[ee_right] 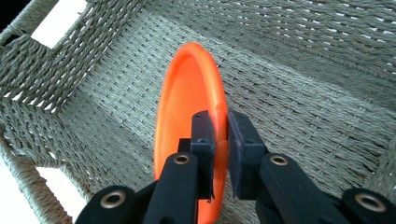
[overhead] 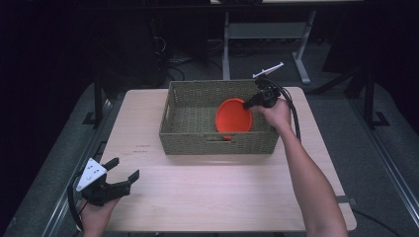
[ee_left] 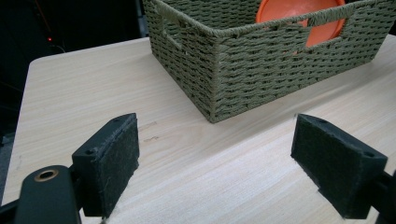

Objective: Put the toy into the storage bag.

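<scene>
The right gripper (ee_right: 219, 140) has its two black jaws clamped on the rim of an orange plate (ee_right: 187, 107), one pad on each face. The plate stands on edge, tilted, inside a woven green basket (overhead: 173, 118), towards its near right part, with its lower edge showing through the basket's front handle slot. The basket sits on a pale wooden table (overhead: 197, 192). Well apart, at the table's near left corner, the left gripper (overhead: 123, 173) rests with jaws spread wide, nothing between them.

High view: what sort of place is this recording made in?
Probably a lab or workshop set up for recording. A plain wooden table stands alone on a dark floor, with metal frame legs and loose cables behind it, and a woven basket as prop.
</scene>
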Demonstrator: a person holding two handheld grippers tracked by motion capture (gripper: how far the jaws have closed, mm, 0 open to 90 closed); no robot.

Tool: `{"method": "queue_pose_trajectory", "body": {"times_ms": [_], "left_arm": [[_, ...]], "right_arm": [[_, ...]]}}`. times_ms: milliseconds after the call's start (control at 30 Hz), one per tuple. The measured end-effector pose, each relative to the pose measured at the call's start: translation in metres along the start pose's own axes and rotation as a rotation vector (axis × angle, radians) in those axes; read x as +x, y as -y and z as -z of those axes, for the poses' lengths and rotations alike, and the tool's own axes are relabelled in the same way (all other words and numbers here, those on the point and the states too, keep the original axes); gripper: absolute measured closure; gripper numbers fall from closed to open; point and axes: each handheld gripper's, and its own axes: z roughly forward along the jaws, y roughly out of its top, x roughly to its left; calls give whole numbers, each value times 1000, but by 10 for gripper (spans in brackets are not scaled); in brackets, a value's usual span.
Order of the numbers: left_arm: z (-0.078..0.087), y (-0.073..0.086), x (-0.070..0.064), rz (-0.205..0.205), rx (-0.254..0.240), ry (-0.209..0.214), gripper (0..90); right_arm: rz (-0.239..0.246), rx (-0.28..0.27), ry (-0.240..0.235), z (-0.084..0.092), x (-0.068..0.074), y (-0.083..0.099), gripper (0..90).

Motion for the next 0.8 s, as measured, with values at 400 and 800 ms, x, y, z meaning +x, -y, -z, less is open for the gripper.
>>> {"method": "queue_pose_trajectory", "body": {"times_ms": [400, 800], "left_arm": [[-1, 0, 0, 0, -2, 2, 147], [-1, 0, 1, -2, 0, 0, 147]], "right_arm": [[13, 51, 4, -9, 1, 1, 803], [-12, 69, -7, -9, -3, 2, 686]]}}
